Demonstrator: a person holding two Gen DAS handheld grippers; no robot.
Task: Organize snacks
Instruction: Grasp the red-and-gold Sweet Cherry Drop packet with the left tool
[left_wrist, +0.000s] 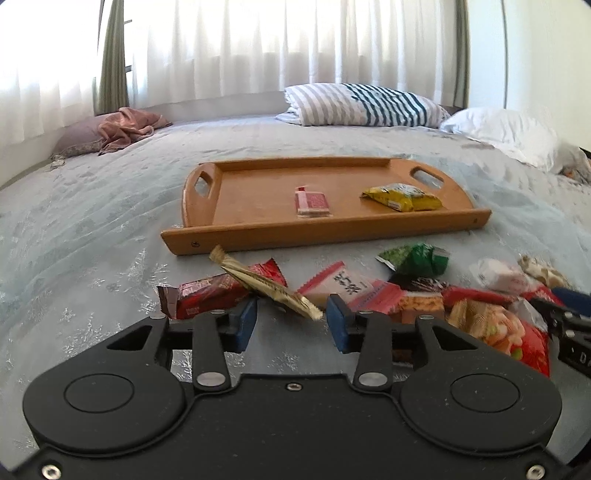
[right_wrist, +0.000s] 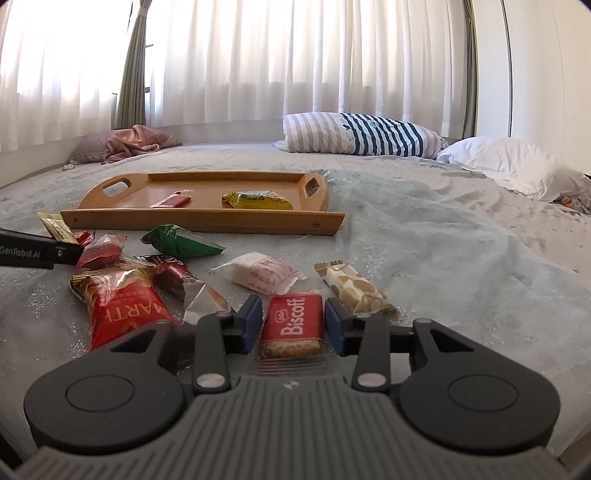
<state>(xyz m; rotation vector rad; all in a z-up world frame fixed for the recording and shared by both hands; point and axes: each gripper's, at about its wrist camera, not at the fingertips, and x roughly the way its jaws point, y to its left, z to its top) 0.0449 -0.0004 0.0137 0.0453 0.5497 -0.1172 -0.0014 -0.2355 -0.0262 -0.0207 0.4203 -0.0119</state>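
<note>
A wooden tray (left_wrist: 325, 230) (right_wrist: 203, 221) lies on the bed and holds a small red packet (left_wrist: 311, 202) (right_wrist: 171, 200) and a yellow packet (left_wrist: 402, 197) (right_wrist: 256, 200). Several snacks lie in front of it. My left gripper (left_wrist: 291, 314) is open, with a gold stick packet (left_wrist: 266, 286) lying between its blue fingers. A dark red packet (left_wrist: 210, 295) lies just to its left. My right gripper (right_wrist: 293, 321) is open around a red Biscoff packet (right_wrist: 293, 325), not closed on it. The left gripper's body (right_wrist: 33, 251) shows at the left edge of the right wrist view.
A green packet (right_wrist: 181, 242), a white packet (right_wrist: 260, 273), a gold-patterned bar (right_wrist: 354, 288) and a large red bag (right_wrist: 122, 306) lie on the pale bedspread (right_wrist: 443, 240). A striped pillow (left_wrist: 362, 105), a white pillow (left_wrist: 506, 133) and a pink cloth (left_wrist: 125, 127) lie by the curtains.
</note>
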